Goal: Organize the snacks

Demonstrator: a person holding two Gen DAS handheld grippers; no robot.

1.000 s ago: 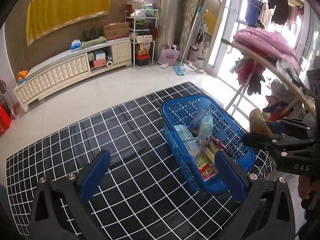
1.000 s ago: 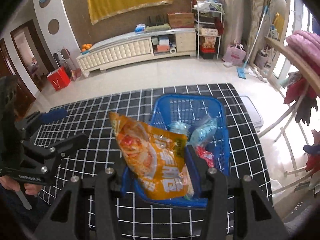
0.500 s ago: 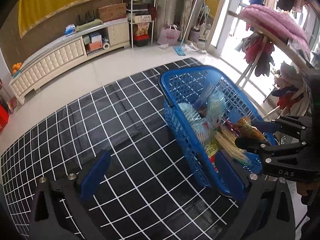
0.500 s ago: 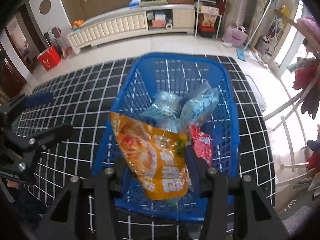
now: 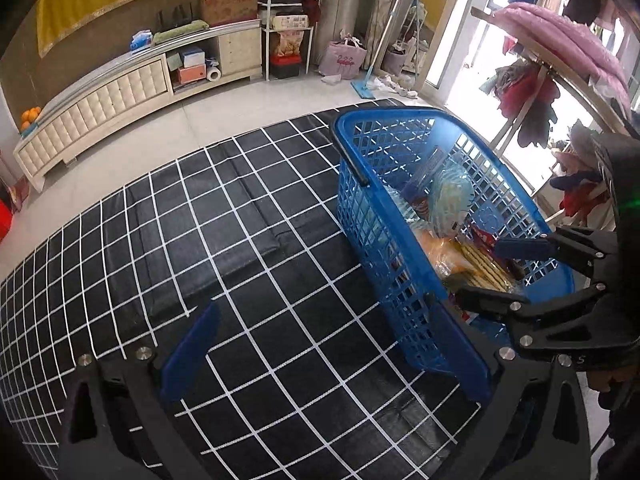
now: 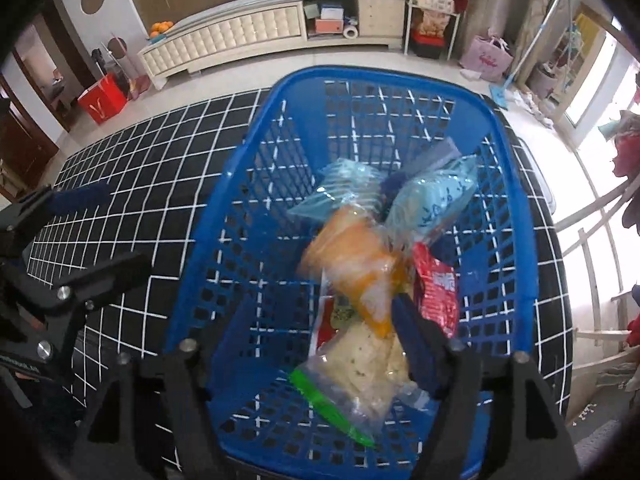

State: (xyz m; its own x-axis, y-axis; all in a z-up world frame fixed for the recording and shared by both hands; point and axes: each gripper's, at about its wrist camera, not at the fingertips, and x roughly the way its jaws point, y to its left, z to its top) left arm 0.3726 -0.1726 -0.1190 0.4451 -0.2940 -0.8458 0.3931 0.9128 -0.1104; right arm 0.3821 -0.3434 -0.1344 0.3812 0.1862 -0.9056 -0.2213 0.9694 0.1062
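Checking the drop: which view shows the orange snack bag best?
The right wrist view: the orange snack bag lies central though blurred in the blue basket. The left wrist view shows only a part behind the basket wall.

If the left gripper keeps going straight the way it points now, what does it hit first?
Probably the checkered mat: the left gripper, open and empty, points down at it, with the blue basket just off its right finger. Depth is uncertain.

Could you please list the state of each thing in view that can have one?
Blue basket: upright on the checked cloth, partly filled with snacks.
Orange snack bag: blurred, dropping into the basket, free of the pads.
Right gripper: jaws opening over the basket.
Left gripper: open, empty, straddling the basket's near wall.
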